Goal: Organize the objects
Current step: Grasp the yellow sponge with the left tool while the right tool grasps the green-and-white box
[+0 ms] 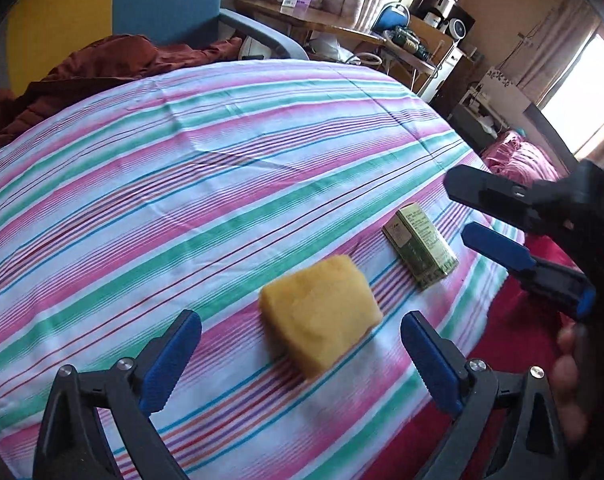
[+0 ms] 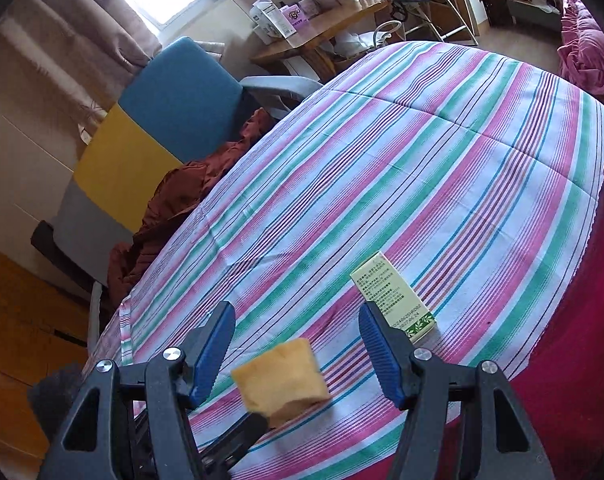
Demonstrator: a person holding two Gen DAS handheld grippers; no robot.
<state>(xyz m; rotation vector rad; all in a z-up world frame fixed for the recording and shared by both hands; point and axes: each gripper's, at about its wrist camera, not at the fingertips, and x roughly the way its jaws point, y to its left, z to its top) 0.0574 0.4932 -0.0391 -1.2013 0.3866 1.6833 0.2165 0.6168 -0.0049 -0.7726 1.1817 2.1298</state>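
Sponge (image 1: 319, 314) between wide-open left hand-held gripper (image 1: 300, 356) pads, seemingly untouched; right hand-held gripper (image 2: 298, 354) wide open, empty.

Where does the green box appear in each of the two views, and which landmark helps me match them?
Left wrist: the green box lies right of centre on the striped cloth, beyond the yellow sponge.
Right wrist: the box lies low and right of centre, just past the right tongs' own right finger.
Shared landmark: the sponge, near the box in both views.
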